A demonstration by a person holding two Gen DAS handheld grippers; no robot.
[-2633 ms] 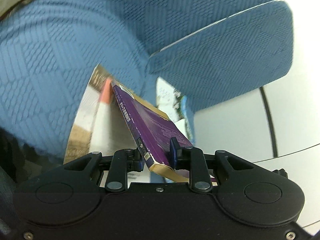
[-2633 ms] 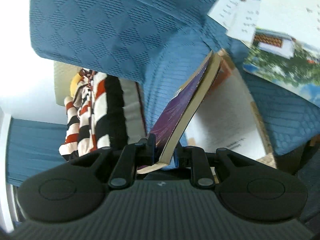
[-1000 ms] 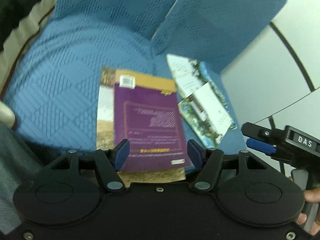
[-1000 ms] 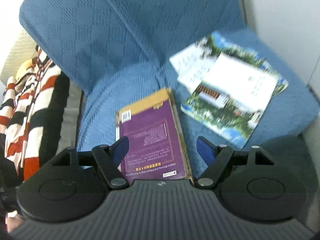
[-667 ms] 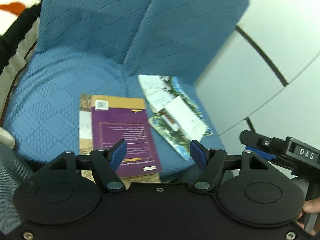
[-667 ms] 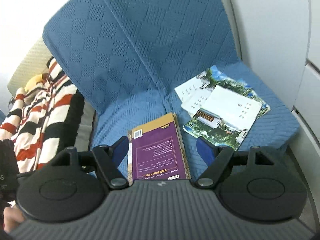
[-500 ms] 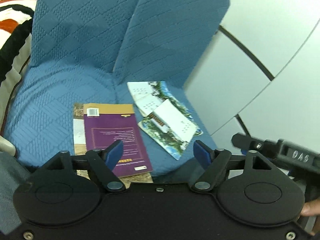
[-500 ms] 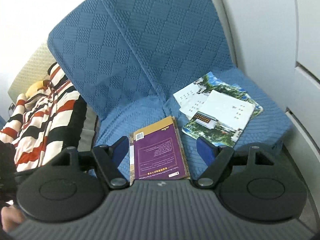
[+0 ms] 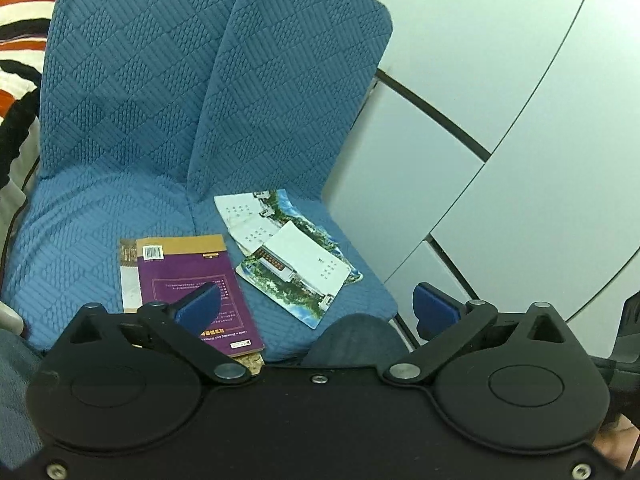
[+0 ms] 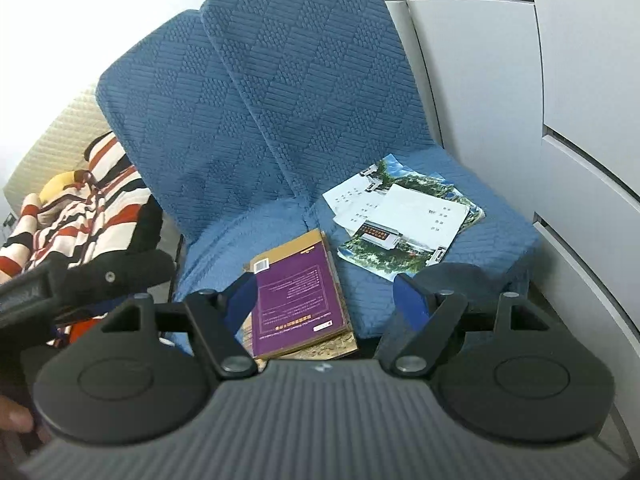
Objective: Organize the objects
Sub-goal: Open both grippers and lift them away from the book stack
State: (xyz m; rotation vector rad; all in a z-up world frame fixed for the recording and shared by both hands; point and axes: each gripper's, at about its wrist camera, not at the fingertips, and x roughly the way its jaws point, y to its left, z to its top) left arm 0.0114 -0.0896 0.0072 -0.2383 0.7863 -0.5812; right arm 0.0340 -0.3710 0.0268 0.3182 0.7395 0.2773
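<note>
Two blue quilted-fabric seats (image 9: pixel 132 92) against smooth grey wall panels (image 9: pixel 500 80). Purple book (image 9: pixel 192 280) lies flat lower centre on a tan book; glossy pamphlets (image 9: pixel 296 264) fanned just right. Left gripper (image 9: pixel 316 308) and right gripper (image 10: pixel 324 300) both spread wide, empty.

The left gripper (image 9: pixel 316 308) is held level, its jaws spread wide with nothing between the blue pads (image 9: pixel 198 306). The right gripper (image 10: pixel 324 300) is likewise level and wide apart, gripping nothing. Each gripper shows at the edge of the other's view, with bits of the hand on it.
</note>
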